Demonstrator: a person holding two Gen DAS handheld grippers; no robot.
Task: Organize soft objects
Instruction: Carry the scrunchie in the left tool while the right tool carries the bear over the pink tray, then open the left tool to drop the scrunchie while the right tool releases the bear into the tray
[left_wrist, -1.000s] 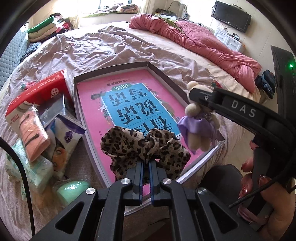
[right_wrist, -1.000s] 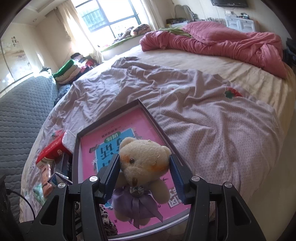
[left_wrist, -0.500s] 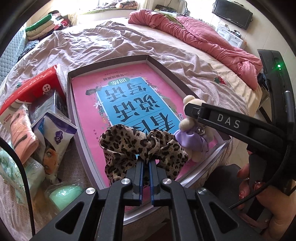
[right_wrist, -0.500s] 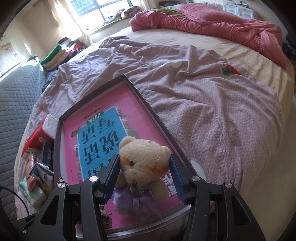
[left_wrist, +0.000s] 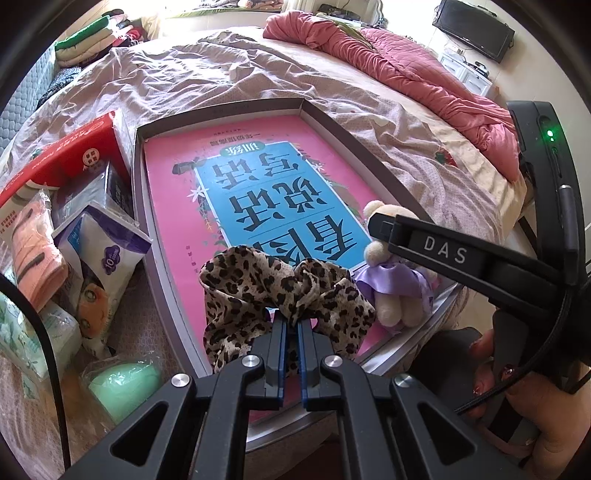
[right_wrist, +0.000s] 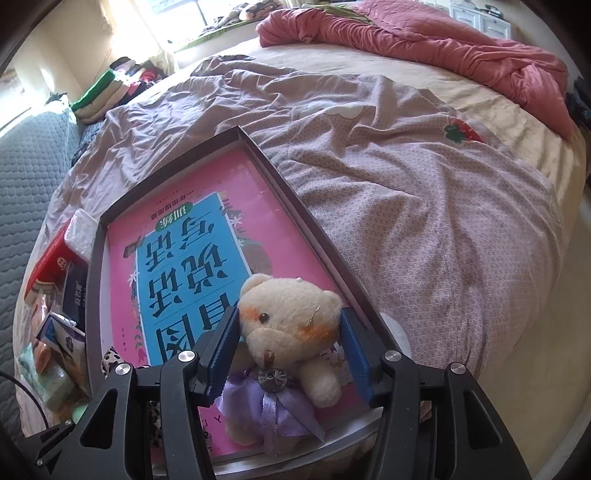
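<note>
tissue packs (left_wrist: 92, 254) beside tray (left_wrist: 221, 110), bedsheet (right_wrist: 406, 206)

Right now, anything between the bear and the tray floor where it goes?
Nothing visible. The bear hangs in the right gripper over the near corner of the tray, above the bare pink book. The scrunchie sits to its side in the left gripper.

A shallow tray (left_wrist: 317, 118) lies on the bed (left_wrist: 207, 74), with a book (left_wrist: 258, 192) flat inside it. At the tray's near edge a scrunchie (left_wrist: 258, 288) sits left of a small plush bear (right_wrist: 288, 325), both over the book. Left of the tray, packets (left_wrist: 99, 251) and a tissue box (left_wrist: 62, 155) crowd together. A rumpled quilt (left_wrist: 406, 70) lies far behind, to the right.
</note>
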